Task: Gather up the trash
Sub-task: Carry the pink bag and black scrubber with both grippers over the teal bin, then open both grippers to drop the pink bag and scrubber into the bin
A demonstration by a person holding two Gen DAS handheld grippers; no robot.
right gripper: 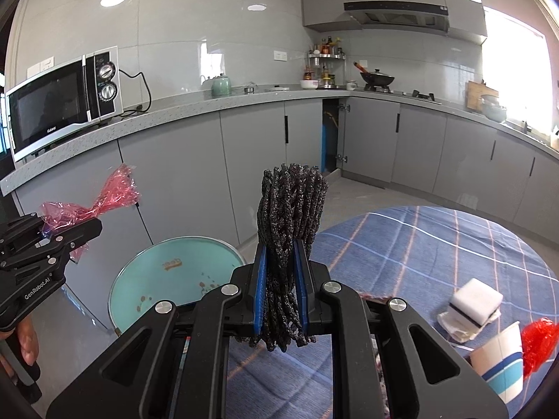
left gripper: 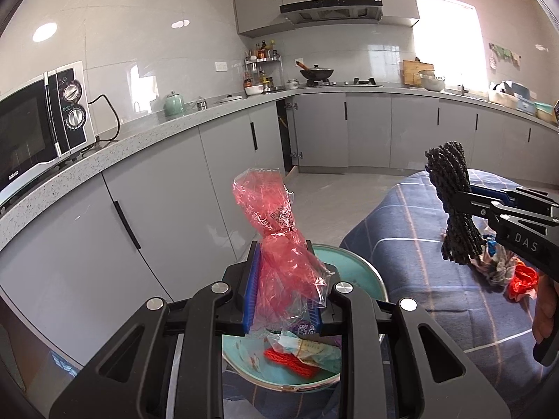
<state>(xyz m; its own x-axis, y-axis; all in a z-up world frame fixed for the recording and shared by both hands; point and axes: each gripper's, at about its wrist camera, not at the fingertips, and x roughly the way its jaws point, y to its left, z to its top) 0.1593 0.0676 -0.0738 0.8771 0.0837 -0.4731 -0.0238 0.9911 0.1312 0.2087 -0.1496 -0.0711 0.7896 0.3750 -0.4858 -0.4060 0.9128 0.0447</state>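
My left gripper (left gripper: 283, 279) is shut on a crumpled pink plastic wrapper (left gripper: 276, 230) and holds it above a teal basin (left gripper: 363, 272) with several bits of trash inside. The wrapper also shows in the right wrist view (right gripper: 104, 199). My right gripper (right gripper: 281, 286) is shut on a bundle of dark knitted cord (right gripper: 290, 216), held upright above the table's left edge, right of the basin (right gripper: 167, 276). The bundle also shows in the left wrist view (left gripper: 452, 206).
A round table with blue checked cloth (right gripper: 419, 244) carries a white sponge on a tissue (right gripper: 471, 303), a paper cup (right gripper: 503, 363) and red plastic scrap (right gripper: 539, 342). Grey kitchen cabinets (right gripper: 251, 160), a counter and a microwave (right gripper: 63, 101) stand behind.
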